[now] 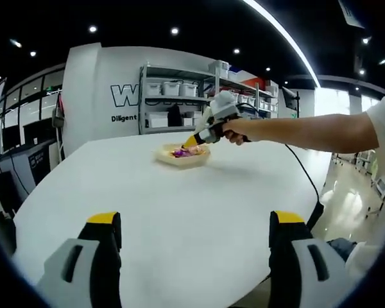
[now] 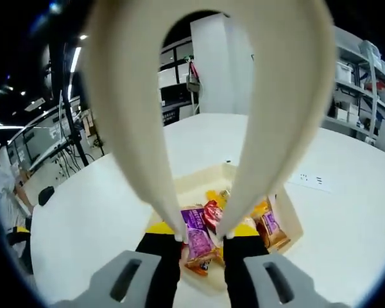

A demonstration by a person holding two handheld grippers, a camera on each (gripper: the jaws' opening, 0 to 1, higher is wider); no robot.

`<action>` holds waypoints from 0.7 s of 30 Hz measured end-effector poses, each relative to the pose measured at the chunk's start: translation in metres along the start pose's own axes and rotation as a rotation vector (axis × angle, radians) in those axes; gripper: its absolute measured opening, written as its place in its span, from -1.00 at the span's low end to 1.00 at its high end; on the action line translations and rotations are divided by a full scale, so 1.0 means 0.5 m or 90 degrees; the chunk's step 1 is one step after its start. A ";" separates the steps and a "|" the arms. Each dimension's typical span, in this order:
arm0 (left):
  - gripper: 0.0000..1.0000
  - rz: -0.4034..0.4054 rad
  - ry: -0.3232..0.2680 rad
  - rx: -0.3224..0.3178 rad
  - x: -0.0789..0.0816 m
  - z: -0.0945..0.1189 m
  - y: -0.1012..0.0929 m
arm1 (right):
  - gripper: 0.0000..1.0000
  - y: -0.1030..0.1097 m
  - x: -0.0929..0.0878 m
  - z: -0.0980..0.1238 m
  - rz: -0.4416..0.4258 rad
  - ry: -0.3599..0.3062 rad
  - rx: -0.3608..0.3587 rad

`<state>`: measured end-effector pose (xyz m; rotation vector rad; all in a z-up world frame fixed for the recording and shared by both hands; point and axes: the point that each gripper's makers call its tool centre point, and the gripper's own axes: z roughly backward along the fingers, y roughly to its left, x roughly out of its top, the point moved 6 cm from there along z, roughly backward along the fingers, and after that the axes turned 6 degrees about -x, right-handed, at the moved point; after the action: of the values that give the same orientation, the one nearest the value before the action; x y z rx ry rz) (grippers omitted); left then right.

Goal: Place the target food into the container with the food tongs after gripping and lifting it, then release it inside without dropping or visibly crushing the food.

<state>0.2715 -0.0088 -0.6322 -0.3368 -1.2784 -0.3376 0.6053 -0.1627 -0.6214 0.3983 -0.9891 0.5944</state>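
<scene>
**Q:** Where does the target food lie relative to the fingers of the right gripper [image 2: 202, 247]?

**A:** The right gripper's fingers are closed on a pair of cream food tongs [image 2: 208, 96]. The tong arms run forward from the fingers and converge over the container [image 2: 289, 221]. A purple-wrapped snack [image 2: 196, 232] lies between the two tong tips, with a red-wrapped piece [image 2: 212, 213] just beside it. Whether the tips touch the purple wrapper cannot be determined.

**Q:** What does the container hold?

**A:** It is a shallow cream tray resting on the white surface [image 2: 102, 205]. It holds several wrapped snacks: the purple one, the red one, a yellow piece behind them, and an orange-brown packet [image 2: 269, 230] toward the tray's right wall.

**Q:** State of the left gripper [image 1: 194, 240]?

**A:** Its fingers are spread wide, pinching nothing, above the bare surface [image 1: 179, 199]. The tray [image 1: 183, 154] lies well ahead of them, with the right gripper [image 1: 213, 122], held in a hand [image 1: 234, 131], angled down over it.
</scene>
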 end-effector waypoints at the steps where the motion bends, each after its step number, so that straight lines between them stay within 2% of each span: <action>1: 0.89 -0.001 0.001 0.000 0.000 0.000 -0.002 | -0.62 -0.001 0.000 0.007 0.000 -0.003 -0.002; 7: 0.89 -0.002 -0.006 -0.007 0.006 -0.003 -0.017 | -0.63 -0.004 -0.009 0.040 -0.015 -0.006 0.006; 9: 0.89 -0.001 -0.007 -0.009 0.005 -0.007 -0.021 | -0.63 -0.003 -0.010 0.049 -0.041 -0.007 0.023; 21: 0.89 -0.005 -0.004 -0.031 0.006 -0.030 -0.047 | -0.61 -0.007 -0.018 0.108 -0.025 -0.014 0.044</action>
<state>0.2753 -0.0365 -0.6318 -0.3754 -1.2791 -0.3753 0.5685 -0.1984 -0.6024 0.4858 -0.9808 0.5912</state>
